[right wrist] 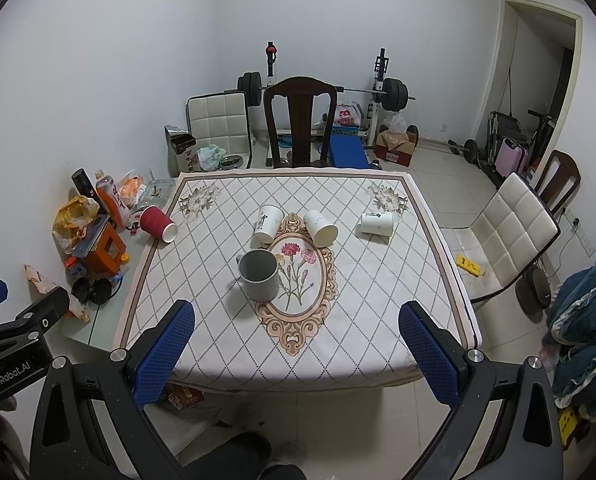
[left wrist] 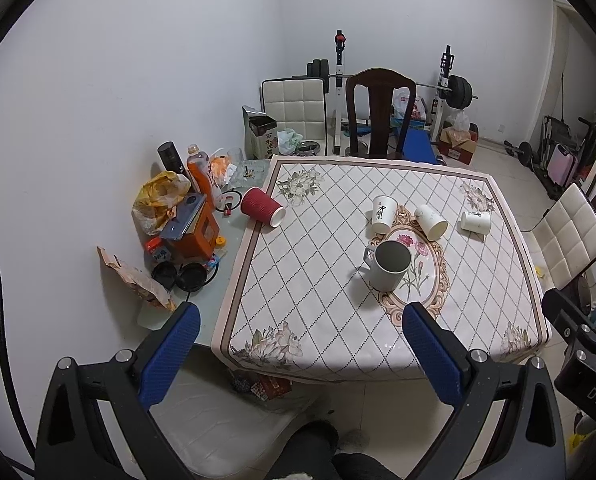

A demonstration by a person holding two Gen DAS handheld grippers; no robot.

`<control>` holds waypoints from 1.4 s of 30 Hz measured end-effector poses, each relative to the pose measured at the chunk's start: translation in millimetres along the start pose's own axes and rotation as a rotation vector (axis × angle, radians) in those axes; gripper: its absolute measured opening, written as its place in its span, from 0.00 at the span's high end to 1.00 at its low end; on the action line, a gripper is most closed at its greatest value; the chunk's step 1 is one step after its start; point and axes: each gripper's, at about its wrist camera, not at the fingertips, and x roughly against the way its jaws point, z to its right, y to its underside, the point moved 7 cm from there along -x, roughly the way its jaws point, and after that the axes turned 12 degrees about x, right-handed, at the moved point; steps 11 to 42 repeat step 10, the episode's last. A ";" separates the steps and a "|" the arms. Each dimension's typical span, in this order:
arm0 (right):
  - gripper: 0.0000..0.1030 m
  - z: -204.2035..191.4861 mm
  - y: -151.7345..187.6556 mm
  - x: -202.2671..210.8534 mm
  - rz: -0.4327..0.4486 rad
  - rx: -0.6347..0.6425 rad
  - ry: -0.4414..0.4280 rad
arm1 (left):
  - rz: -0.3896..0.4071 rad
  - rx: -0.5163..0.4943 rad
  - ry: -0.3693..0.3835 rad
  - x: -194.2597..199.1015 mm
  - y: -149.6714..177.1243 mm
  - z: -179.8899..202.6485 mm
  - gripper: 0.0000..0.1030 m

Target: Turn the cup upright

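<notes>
A red ribbed paper cup (left wrist: 262,207) (right wrist: 158,224) lies on its side at the table's left edge. Three white paper cups lie tipped near the middle: one with black writing (left wrist: 382,214) (right wrist: 268,222), a plain one (left wrist: 431,222) (right wrist: 321,227), and one further right (left wrist: 475,222) (right wrist: 377,223). A grey mug (left wrist: 388,265) (right wrist: 260,274) stands upright in front of them. My left gripper (left wrist: 301,326) and right gripper (right wrist: 298,322) are both open and empty, held high above the table's near edge, well short of the cups.
The table (right wrist: 377,336) has a diamond-patterned cloth. Clutter of bottles, bags and an orange box (left wrist: 196,236) fills its left strip. A dark wooden chair (right wrist: 299,120) stands behind, a white chair (right wrist: 509,232) to the right, weights beyond.
</notes>
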 end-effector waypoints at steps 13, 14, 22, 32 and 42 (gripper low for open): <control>0.00 0.3 -0.1 0.1 0.000 0.001 -0.003 | 0.001 -0.001 0.005 1.9 3.2 0.2 0.00; 0.00 0.3 -0.1 0.1 0.000 0.001 -0.003 | 0.001 -0.001 0.005 1.9 3.2 0.2 0.00; 0.00 0.3 -0.1 0.1 0.000 0.001 -0.003 | 0.001 -0.001 0.005 1.9 3.2 0.2 0.00; 0.00 0.3 -0.1 0.1 0.000 0.001 -0.003 | 0.001 -0.001 0.005 1.9 3.2 0.2 0.00; 0.00 0.3 -0.1 0.1 0.000 0.001 -0.003 | 0.001 -0.001 0.005 1.9 3.2 0.2 0.00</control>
